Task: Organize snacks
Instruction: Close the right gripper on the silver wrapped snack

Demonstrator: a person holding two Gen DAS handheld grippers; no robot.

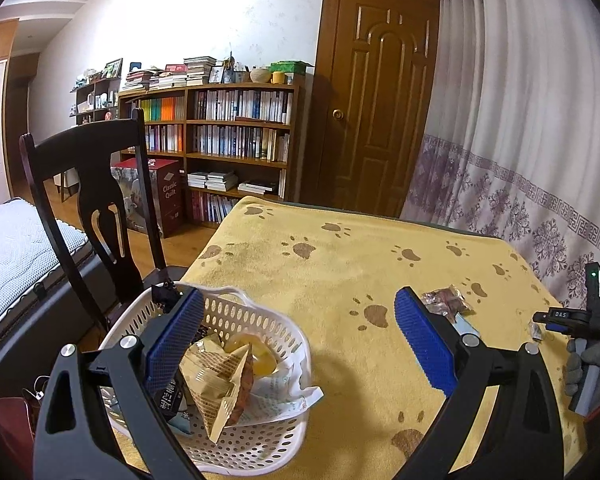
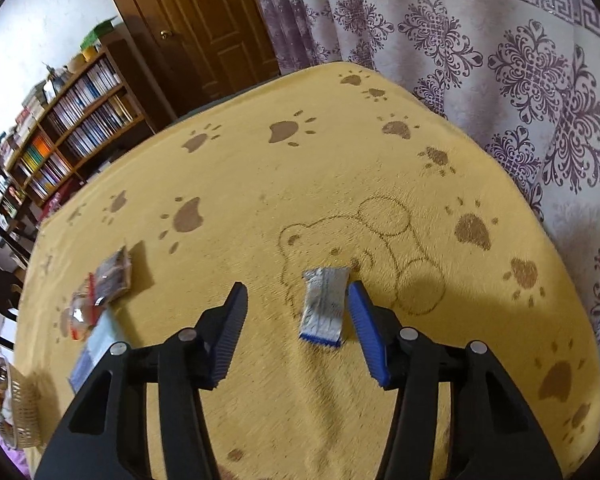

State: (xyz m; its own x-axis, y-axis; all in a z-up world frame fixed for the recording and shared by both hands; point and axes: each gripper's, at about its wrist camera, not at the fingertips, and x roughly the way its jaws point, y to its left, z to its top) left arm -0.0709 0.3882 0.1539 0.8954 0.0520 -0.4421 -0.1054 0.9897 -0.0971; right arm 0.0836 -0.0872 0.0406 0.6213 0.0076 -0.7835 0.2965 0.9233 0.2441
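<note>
Right gripper (image 2: 296, 330) spread wide, low over the yellow cloth (image 2: 340, 160), silver packet (image 2: 323, 307) lying flat between the jaws, nearer the right pad. Best to shift a little right to centre the packet, press down into the soft cloth, then close slowly across the short sides. Left gripper (image 1: 300, 344) also spread, empty, hovering by the white basket (image 1: 260, 448) of snacks. More wrappers (image 2: 100, 288) waiting at left.
</note>
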